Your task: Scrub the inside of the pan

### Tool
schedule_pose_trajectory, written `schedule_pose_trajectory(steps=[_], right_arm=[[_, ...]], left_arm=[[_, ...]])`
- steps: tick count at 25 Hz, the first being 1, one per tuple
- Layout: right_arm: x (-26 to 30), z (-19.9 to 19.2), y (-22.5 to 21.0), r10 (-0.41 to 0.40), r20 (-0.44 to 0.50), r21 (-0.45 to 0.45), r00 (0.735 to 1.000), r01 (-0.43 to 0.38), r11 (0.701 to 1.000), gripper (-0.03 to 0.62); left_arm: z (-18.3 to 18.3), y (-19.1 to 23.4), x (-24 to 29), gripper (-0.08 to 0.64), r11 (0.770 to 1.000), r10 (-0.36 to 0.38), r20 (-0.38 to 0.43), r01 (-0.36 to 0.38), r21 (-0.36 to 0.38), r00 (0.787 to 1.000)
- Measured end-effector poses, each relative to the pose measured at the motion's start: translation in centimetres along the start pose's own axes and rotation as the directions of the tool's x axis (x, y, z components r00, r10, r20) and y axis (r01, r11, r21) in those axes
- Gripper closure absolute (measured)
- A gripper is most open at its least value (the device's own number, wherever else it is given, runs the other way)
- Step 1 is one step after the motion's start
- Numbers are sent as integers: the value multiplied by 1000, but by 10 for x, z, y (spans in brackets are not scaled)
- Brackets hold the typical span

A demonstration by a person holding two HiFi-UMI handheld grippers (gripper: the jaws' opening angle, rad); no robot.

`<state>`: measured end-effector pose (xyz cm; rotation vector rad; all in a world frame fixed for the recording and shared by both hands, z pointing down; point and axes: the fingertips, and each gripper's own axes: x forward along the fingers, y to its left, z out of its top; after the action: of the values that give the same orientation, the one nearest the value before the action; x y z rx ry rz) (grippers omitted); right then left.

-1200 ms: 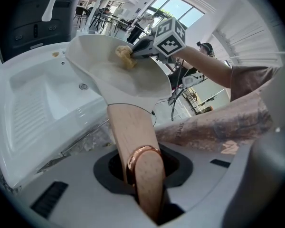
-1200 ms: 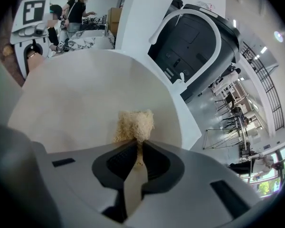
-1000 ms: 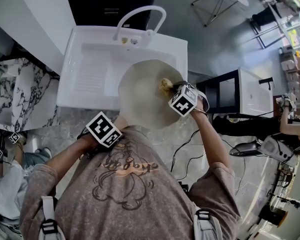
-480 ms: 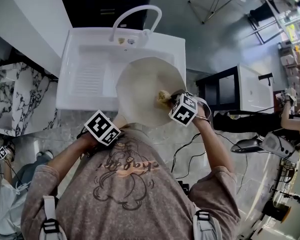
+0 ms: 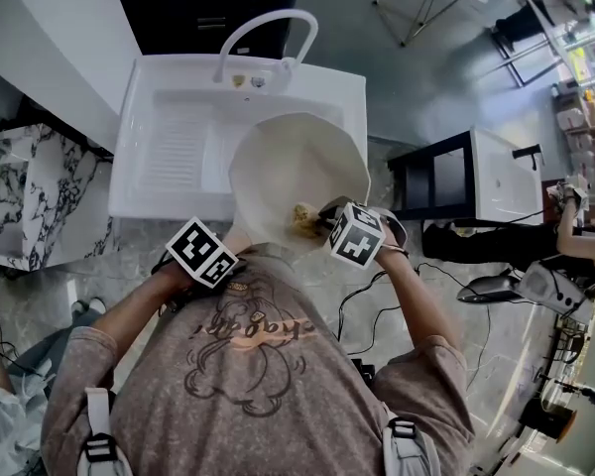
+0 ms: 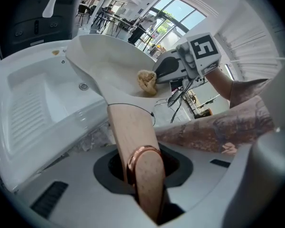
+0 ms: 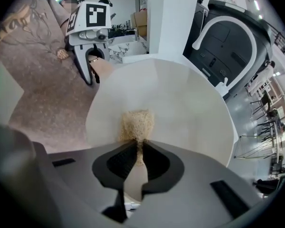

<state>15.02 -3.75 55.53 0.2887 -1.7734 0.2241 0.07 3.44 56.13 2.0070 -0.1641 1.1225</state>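
A cream-white pan [image 5: 296,172] is held tilted over the white sink [image 5: 169,147]. Its wooden handle [image 6: 133,137] with a copper ring runs back between the jaws of my left gripper [image 6: 145,194], which is shut on it. My right gripper [image 7: 138,160] is shut on a tan scrubbing pad [image 7: 137,125], and the pad presses on the pan's inner surface [image 7: 180,108] near the handle side. In the head view the pad [image 5: 303,217] lies at the pan's near rim, beside the right gripper [image 5: 327,228]. The left gripper [image 5: 218,266] sits by the person's chest.
A white arched faucet [image 5: 263,33] stands at the back of the sink. Marble counter [image 5: 40,186] lies to the left, a dark cabinet [image 5: 446,181] to the right. Cables [image 5: 362,296] trail on the floor below the right arm. Other people stand at the far right and lower left.
The right gripper has drawn the pad from the pan's right side down toward its near rim, closer to the handle. The pan and the left gripper have stayed nearly still.
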Motion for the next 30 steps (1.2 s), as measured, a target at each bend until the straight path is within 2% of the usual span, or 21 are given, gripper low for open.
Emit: schedule_pose_trajectory(steps=[8,14,22,30], right_arm=[[10,55,22,58,140,-1,988,-58,998,541],[27,85,16,11,150,-51,989,-3,999,543],[31,111,-4,2,235,27,972,-8,1000,543],[40,128,-37,-77,254,80,964,58,995,542]], left_arm=[[2,-4,2,456,1000,-5,-4,5,3,1000],[2,-7,5,456,1000,7,-12,-7,10,1000],[0,-8,4,456,999,32,-5,-31,12,999],[-4,-11,6,456,999,22,-19,-21,24,1000]])
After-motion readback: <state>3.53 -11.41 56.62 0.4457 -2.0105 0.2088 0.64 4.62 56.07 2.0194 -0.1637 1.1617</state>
